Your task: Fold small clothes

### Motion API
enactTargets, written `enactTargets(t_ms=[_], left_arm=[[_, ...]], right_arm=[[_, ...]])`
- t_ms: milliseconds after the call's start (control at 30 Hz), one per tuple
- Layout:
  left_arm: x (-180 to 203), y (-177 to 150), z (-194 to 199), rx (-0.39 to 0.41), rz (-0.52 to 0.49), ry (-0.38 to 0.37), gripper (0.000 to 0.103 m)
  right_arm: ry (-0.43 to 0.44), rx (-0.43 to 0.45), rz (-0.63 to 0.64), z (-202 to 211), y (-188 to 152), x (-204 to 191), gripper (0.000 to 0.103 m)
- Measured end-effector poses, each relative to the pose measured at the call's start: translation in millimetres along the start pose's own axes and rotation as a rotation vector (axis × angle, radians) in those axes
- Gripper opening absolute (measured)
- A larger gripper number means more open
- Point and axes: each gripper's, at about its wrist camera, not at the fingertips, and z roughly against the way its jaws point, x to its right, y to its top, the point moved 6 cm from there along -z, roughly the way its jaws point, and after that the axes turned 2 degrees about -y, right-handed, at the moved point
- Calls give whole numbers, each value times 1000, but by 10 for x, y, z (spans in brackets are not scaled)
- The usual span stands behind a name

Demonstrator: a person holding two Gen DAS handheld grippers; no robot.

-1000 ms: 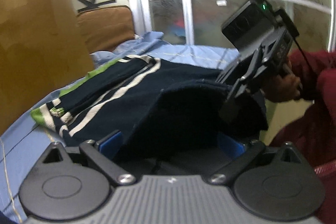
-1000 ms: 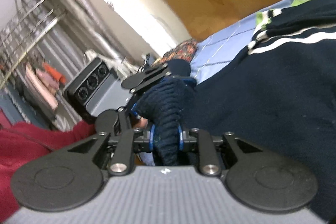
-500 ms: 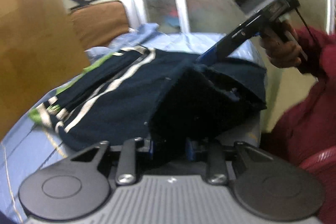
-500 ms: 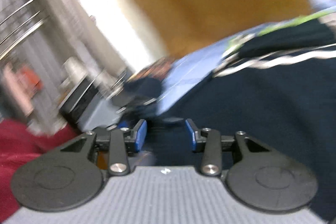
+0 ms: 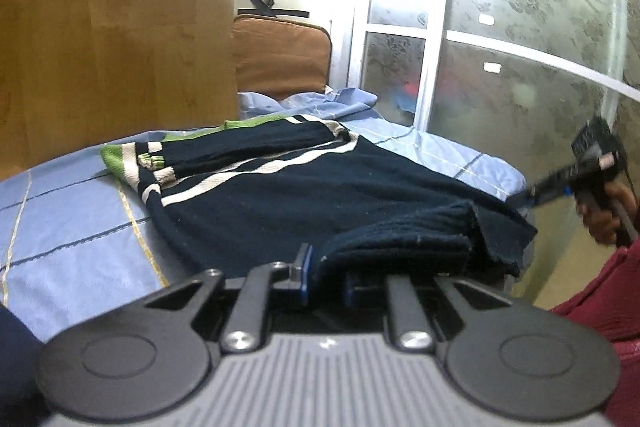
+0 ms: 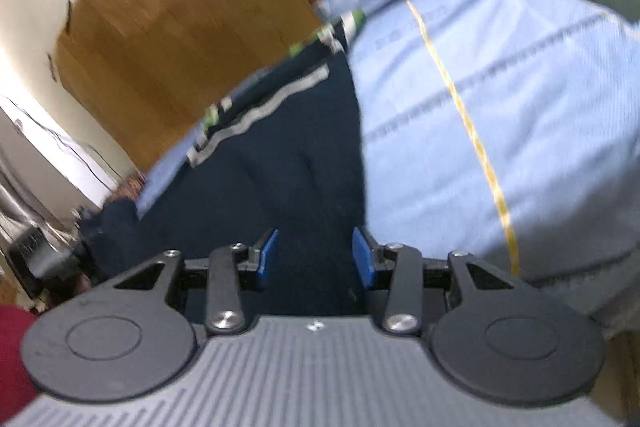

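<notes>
The left gripper [image 5: 326,277] pinches the thick ribbed hem of the one navy sweater [image 5: 304,195]; the fabric hides the pad tips and part of the right-hand pad. The right gripper [image 6: 316,259] stands spread, its two blue pads [image 6: 267,255] apart over sweater cloth without pressing it; whether they touch it is hard to tell in the blur. In the left wrist view that gripper [image 5: 532,193] shows at the sweater's far right edge, blurred, held by a hand [image 5: 604,215] with a red sleeve [image 5: 592,291] cut off by the frame. The sweater lies on the blue bedsheet [image 5: 72,227], its green-and-white striped cuffs toward the wooden board [image 5: 112,27].
</notes>
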Motion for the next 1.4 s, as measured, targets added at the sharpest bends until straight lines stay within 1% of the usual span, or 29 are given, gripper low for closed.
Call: enactTargets(t_ms=[33, 67, 100, 133, 200, 267, 333, 433, 500, 533, 567, 600, 633, 667, 700, 767, 800, 867, 933, 1000, 1067, 1133, 1200, 1233, 1267, 1300, 1333, 1367, 1400], left_arm=[[-8, -6, 10, 5, 10, 4, 12], [-25, -6, 20, 9, 24, 10, 12], [-49, -9, 32, 14, 41, 15, 11], [-77, -2, 41, 21, 64, 16, 10], [-157, 29, 64, 42, 127, 14, 9], [-266, 65, 75, 66, 199, 15, 9], [-412, 97, 71, 86, 283, 21, 9], [-716, 186, -1, 101, 446, 20, 9], [-953, 281, -127, 94, 564, 26, 9], [-1088, 321, -234, 72, 615, 51, 9], [-1205, 341, -347, 43, 645, 92, 9], [-1321, 336, -468, 11, 663, 149, 9], [-1399, 312, -565, -19, 675, 197, 9], [-1467, 272, -661, -55, 688, 236, 9], [-1503, 226, -711, -75, 699, 253, 9], [-1503, 197, -734, -77, 691, 258, 11], [-1488, 202, -732, -73, 673, 261, 13], [-1485, 210, -744, -74, 658, 261, 15], [-1489, 226, -781, -88, 645, 264, 16], [-1474, 243, -795, -96, 630, 271, 18], [-1467, 283, -804, -93, 618, 274, 23], [-1478, 325, -829, -91, 606, 281, 28], [-1475, 353, -865, -97, 583, 293, 28], [-1481, 368, -888, -98, 576, 298, 26], [-1495, 380, -913, -101, 576, 304, 26], [-1516, 394, -944, -104, 586, 308, 26], [-1548, 403, -974, -106, 605, 312, 26], [-1577, 408, -1001, -107, 620, 315, 26], [-1606, 411, -1021, -110, 631, 324, 26]], right_arm=[[-6, 15, 11, -16, -19, 5, 37], [-5, 13, 12, -5, -34, -16, 12], [-7, 5, 6, -21, -26, -6, 8], [7, 9, -19, -29, 6, 9, 8], [79, 45, -75, 9, 139, 0, 8], [137, 107, -104, 63, 355, -41, 8], [165, 153, -127, 37, 624, -82, 8], [142, 157, -166, -168, 1025, -88, 8], [134, 142, -233, -456, 1332, -63, 8], [131, 148, -249, -610, 1467, -56, 9], [109, 156, -249, -776, 1598, -48, 14], [47, 164, -229, -965, 1719, -32, 19], [-19, 165, -199, -1106, 1805, -1, 40], [-61, 170, -190, -1192, 1854, 45, 48], [-54, 182, -192, -1217, 1876, 59, 48], [30, 192, -175, -1111, 1833, 48, 48], [48, 202, -147, -1055, 1796, 32, 48], [46, 205, -66, -972, 1697, 4, 48], [30, 177, 11, -947, 1594, -46, 48], [36, 159, 47, -913, 1519, -90, 48], [82, 152, 23, -882, 1485, -99, 48], [105, 143, -7, -856, 1474, -92, 48], [138, 83, -35, -939, 1471, -121, 48], [169, 37, -49, -1033, 1470, -146, 48], [196, 18, -64, -1115, 1481, -178, 48], [226, 18, -90, -1188, 1517, -207, 48], [272, 43, -136, -1284, 1601, -217, 48], [304, 78, -174, -1335, 1680, -208, 48], [308, 118, -215, -1409, 1784, -172, 49]])
